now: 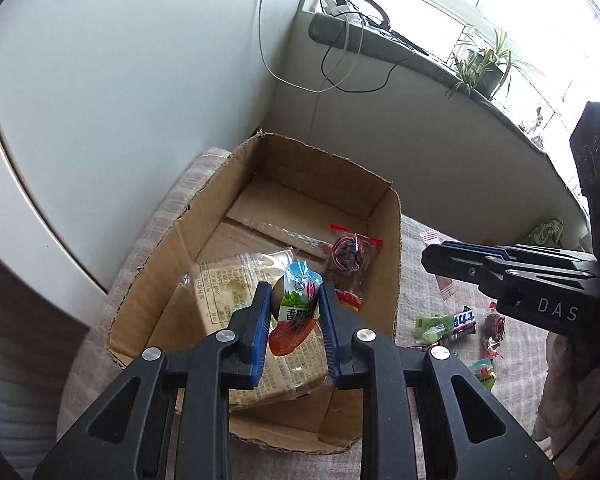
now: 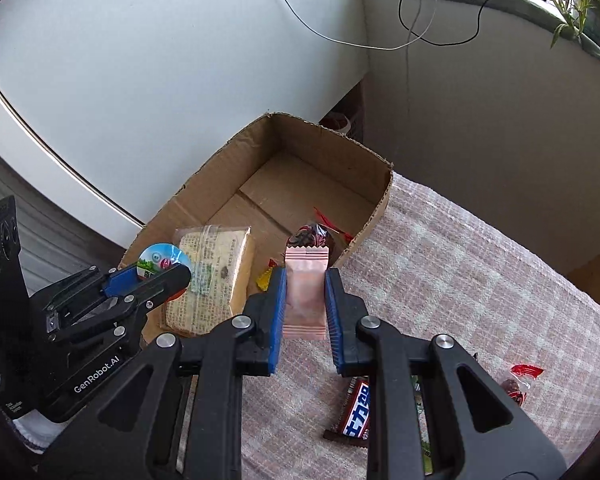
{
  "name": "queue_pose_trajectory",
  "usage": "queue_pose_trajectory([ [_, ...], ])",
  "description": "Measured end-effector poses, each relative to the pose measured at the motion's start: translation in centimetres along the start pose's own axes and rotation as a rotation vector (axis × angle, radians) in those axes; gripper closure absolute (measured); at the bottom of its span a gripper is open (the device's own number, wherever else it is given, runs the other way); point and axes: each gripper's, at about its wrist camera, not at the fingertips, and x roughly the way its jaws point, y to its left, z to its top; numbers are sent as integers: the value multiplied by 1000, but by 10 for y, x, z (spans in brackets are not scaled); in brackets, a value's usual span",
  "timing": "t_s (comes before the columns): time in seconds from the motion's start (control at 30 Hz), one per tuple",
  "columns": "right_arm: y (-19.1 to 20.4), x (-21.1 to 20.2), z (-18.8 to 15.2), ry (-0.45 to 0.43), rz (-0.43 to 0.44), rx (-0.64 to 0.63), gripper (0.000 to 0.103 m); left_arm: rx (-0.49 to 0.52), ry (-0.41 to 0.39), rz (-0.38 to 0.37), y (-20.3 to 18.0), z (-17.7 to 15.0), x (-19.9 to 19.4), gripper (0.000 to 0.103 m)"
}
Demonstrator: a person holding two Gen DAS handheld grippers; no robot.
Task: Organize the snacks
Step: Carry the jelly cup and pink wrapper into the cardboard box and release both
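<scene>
Readable marks, as I see them:
- "GenRobot.AI", white, on the body of my left gripper point(image 2: 140, 276).
- "DAS", white, cut off, on the body of my right gripper point(image 1: 430, 258).
- Chinese characters on the egg pouch point(image 1: 296, 304) and chocolate bar point(image 2: 358, 410); the biscuit pack point(image 2: 210, 276) carries small print too fine to read.

— We get plain daylight here. In the left wrist view the window point(image 1: 412, 4) at the upper right of the frame is blown out to white.

— We see the same light spill onto the white wall point(image 2: 160, 52), even and soft, with faint shadows inside the cardboard box point(image 2: 300, 184).

— Both frames bend hard at the edges, and the corners go black.

— The centre stays sharp for us; we notice only slight softness toward the rim.
</scene>
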Motion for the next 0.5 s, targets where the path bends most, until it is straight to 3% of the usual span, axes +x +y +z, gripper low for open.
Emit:
queue_pose_trajectory([
  [0.3,11,28,13,40,26,-7,83,-83,1,2,16,32,22,81],
  [0.5,17,35,12,52,46,-19,83,-80,-5,14,15,43,27,80],
])
